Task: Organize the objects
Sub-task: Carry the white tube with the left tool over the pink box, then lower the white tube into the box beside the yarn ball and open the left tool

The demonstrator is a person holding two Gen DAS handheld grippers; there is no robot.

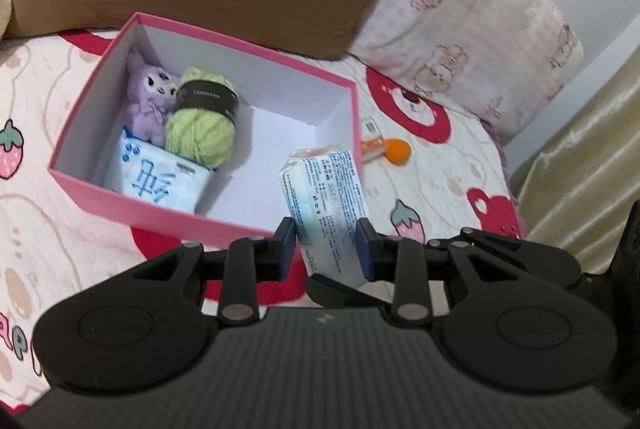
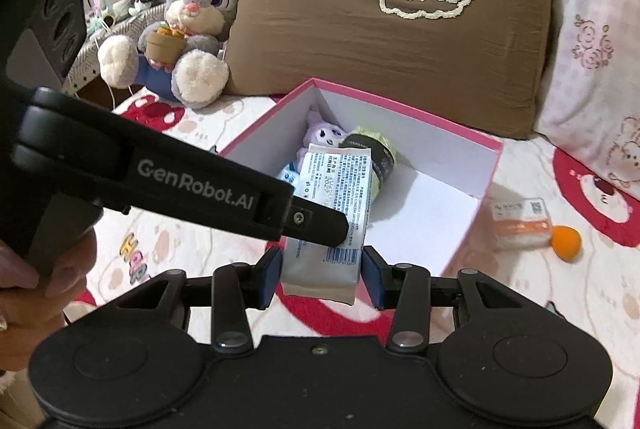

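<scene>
A pink box (image 1: pixel 120 207) with a white inside sits on the bedspread, also in the right wrist view (image 2: pixel 486 185). It holds a purple plush toy (image 1: pixel 146 101), a green yarn ball (image 1: pixel 202 127) and a blue-printed tissue pack (image 1: pixel 158 179). A white printed packet (image 1: pixel 326 197) stands between the pads of both grippers over the box's near right corner; it also shows in the right wrist view (image 2: pixel 334 213). My left gripper (image 1: pixel 327 243) is shut on it. My right gripper (image 2: pixel 322 275) has its pads at the packet's lower end, seemingly touching. The left gripper's finger (image 2: pixel 316 223) crosses the packet.
An orange-labelled clear case (image 2: pixel 520 223) and an orange ball (image 2: pixel 566 241) lie on the bedspread right of the box. A brown pillow (image 2: pixel 380 29) and a pink pillow (image 2: pixel 600 69) stand behind. A grey rabbit plush (image 2: pixel 192 25) sits at the back left.
</scene>
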